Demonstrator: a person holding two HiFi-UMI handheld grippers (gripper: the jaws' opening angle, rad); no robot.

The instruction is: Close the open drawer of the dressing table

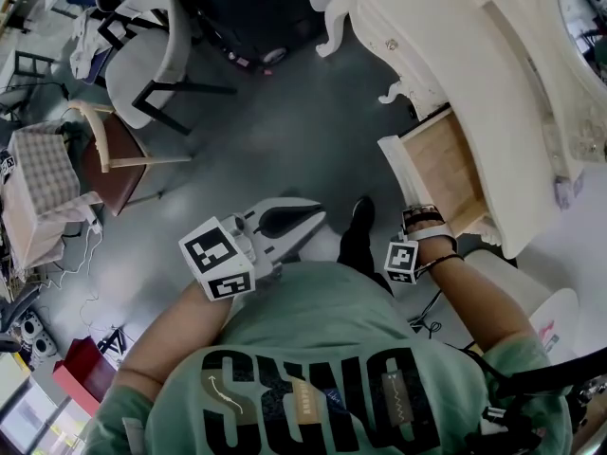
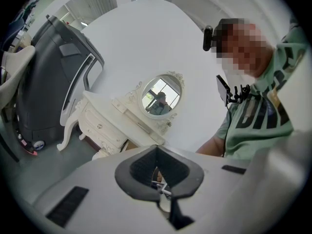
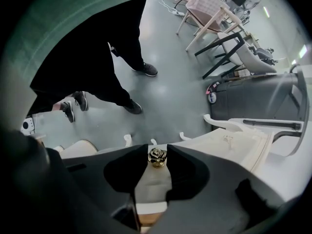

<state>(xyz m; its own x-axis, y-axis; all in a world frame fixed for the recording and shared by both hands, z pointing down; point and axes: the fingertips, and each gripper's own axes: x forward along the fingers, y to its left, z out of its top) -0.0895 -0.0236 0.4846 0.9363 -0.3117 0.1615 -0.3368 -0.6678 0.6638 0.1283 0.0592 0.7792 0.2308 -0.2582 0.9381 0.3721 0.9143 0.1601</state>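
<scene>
The right gripper (image 3: 157,152) points down, its 2 jaws pinched on the gold rose-shaped knob (image 3: 157,157) of the pale wooden drawer (image 1: 438,167) — which stands pulled out of the cream dressing table (image 1: 493,74). The left gripper (image 2: 157,151) is held level, jaws together — nothing in them.

Left gripper (image 2: 157,152) closed, right gripper (image 3: 157,156) clamped.

table (image 1: 493,55): cream white
drawer (image 1: 441,169): pale wood inside
knob (image 3: 157,156): gold
floor (image 1: 285,131): grey
your shirt (image 1: 322,368): green, black letters
your cube (image 1: 218,259): black-and-white squares
</scene>
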